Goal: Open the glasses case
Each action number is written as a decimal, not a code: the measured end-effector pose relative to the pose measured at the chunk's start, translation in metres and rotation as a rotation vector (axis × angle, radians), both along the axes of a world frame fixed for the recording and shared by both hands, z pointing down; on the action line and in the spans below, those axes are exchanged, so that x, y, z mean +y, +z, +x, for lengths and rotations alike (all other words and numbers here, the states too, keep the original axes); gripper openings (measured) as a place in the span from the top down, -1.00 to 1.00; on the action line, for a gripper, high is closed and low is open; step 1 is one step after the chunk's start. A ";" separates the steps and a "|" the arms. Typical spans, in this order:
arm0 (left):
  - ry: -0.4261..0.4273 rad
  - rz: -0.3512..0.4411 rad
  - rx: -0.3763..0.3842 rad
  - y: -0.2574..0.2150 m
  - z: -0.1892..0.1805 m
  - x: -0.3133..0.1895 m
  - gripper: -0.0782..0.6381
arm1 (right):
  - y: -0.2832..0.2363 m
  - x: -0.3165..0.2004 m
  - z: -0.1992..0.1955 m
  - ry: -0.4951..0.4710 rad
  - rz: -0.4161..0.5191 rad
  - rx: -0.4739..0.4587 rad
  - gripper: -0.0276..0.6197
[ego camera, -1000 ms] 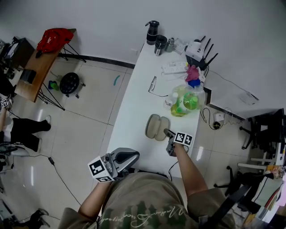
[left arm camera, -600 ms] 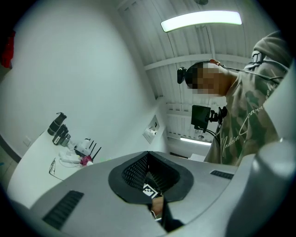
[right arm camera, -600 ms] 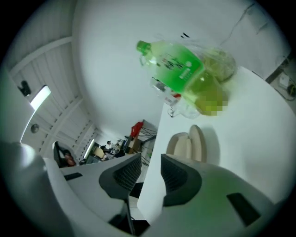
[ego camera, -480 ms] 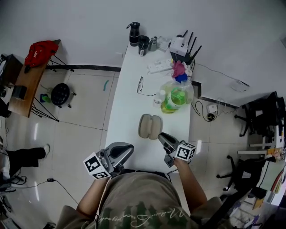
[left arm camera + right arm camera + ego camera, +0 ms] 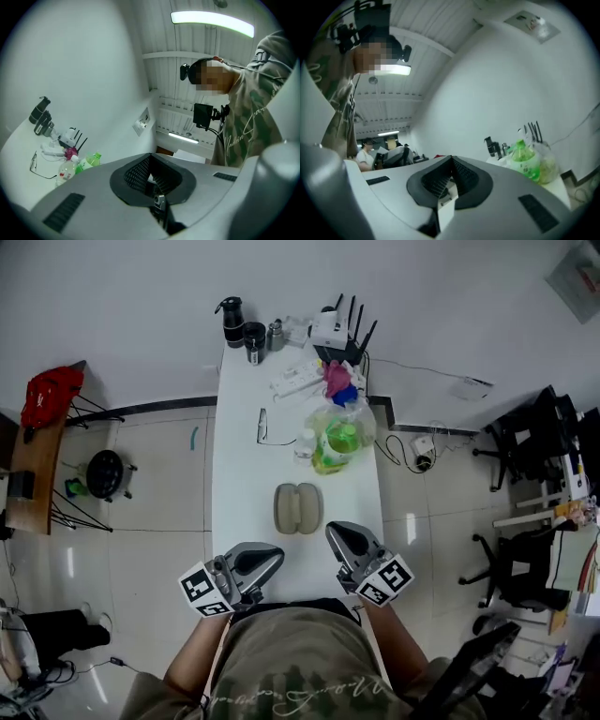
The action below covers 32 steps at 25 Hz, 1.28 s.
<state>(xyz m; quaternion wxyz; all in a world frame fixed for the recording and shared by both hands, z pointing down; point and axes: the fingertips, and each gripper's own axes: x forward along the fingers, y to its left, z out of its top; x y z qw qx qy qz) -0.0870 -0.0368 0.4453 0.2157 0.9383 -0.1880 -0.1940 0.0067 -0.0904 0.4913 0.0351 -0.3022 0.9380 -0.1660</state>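
The beige glasses case [image 5: 298, 508] lies on the white table [image 5: 234, 484], its two halves spread flat side by side. Both grippers hover apart from it at the table's near edge. My left gripper [image 5: 274, 555] sits to the case's lower left, jaws shut and empty. To the lower right, my right gripper [image 5: 336, 533] has just been closing its jaws with nothing between them. In the left gripper view the gripper [image 5: 151, 158] points up along the wall. In the right gripper view the gripper [image 5: 451, 160] points level, with its jaws together.
A pair of glasses [image 5: 265, 427] lies beyond the case. A clear bag with green bottles [image 5: 336, 437] stands at the right edge. At the far end are a power strip [image 5: 298, 379], a router [image 5: 337, 330], a dark flask [image 5: 232, 321] and a cup [image 5: 254, 335].
My right gripper has come off the case's right half, risen and drawn back to the near edge. The case stays spread flat. The left gripper has hardly moved.
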 end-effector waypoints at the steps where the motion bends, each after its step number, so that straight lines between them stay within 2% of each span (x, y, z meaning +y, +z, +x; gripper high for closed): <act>1: 0.013 0.004 0.005 -0.002 -0.001 0.001 0.76 | -0.002 -0.002 0.003 0.032 0.035 0.032 0.88; 3: 0.031 0.008 -0.005 -0.002 -0.003 0.002 0.76 | -0.007 -0.004 0.005 0.076 0.076 0.054 0.88; 7: 0.005 -0.003 -0.052 0.007 -0.020 0.008 0.76 | -0.026 0.004 -0.003 0.130 0.162 -0.008 0.88; 11: -0.042 -0.038 -0.060 0.019 -0.028 0.015 0.76 | -0.040 0.019 -0.012 0.120 0.258 0.049 0.88; 15: -0.114 -0.031 -0.100 0.026 -0.039 0.020 0.76 | -0.033 0.031 -0.021 0.097 0.234 0.121 0.88; 18: -0.182 -0.031 -0.094 0.027 -0.047 0.023 0.76 | -0.028 0.040 -0.024 0.073 0.241 0.149 0.88; 21: -0.215 -0.014 -0.100 0.024 -0.043 0.035 0.76 | -0.031 0.052 -0.017 0.068 0.241 0.123 0.88; 26: -0.319 0.034 -0.173 0.017 -0.038 0.065 0.76 | -0.027 0.077 -0.009 0.092 0.194 0.082 0.88; 32: -0.374 0.026 -0.203 0.012 0.006 0.103 0.76 | -0.038 0.124 0.024 0.058 0.168 0.047 0.88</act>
